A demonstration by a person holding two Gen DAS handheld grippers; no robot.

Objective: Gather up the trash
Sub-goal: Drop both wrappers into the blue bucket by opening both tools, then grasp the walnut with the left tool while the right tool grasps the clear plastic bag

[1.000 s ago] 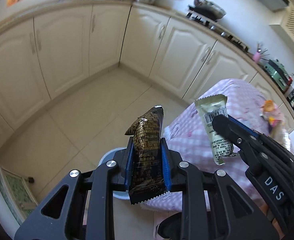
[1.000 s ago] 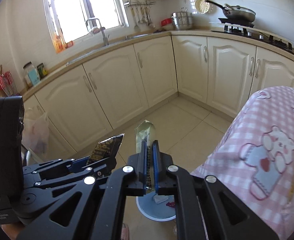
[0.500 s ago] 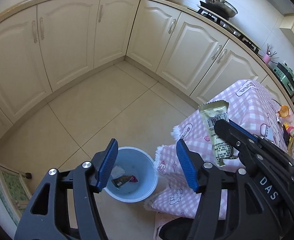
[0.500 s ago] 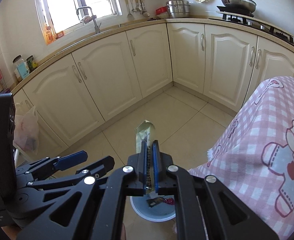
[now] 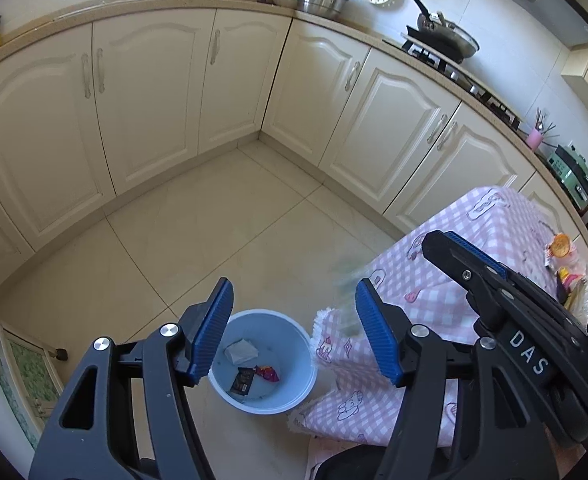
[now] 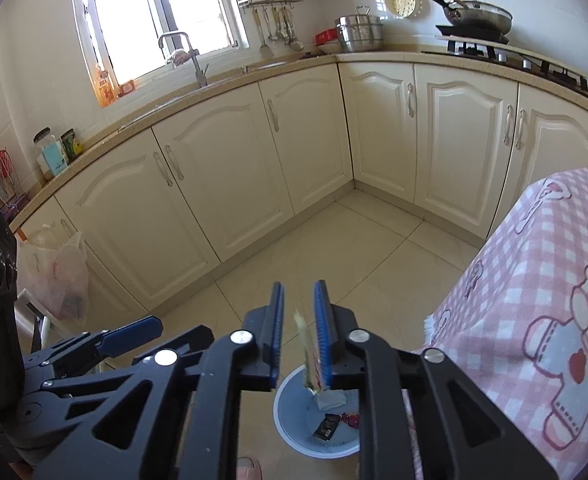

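Note:
A light blue bin [image 5: 279, 338] stands on the floor below both grippers, against the table's pink checked cloth [image 5: 474, 236]. In it lie a dark wrapper [image 5: 242, 381], a purple wrapper [image 5: 269, 374] and a white scrap [image 5: 241, 351]. My left gripper [image 5: 294, 292] hangs over the bin, its jaws opening with nothing between them. My right gripper [image 6: 298, 296] is over the bin [image 6: 294, 412] too, its jaws opening. A green wrapper [image 6: 308, 350] hangs loose between its pads, slipping down. In the left wrist view that wrapper [image 5: 348, 280] is a blur below the right gripper [image 5: 446, 246].
Cream cabinets [image 6: 221, 184] line the far walls around a tiled floor [image 5: 213, 232]. A full plastic bag [image 6: 57, 280] hangs at the left. Snack items [image 5: 562, 252] sit on the table at the right. A slipper toe [image 6: 249, 468] shows by the bin.
My left gripper let go of the dark wrapper, which now lies in the bin. The right gripper's jaws have parted and the green wrapper has slid downward between them.

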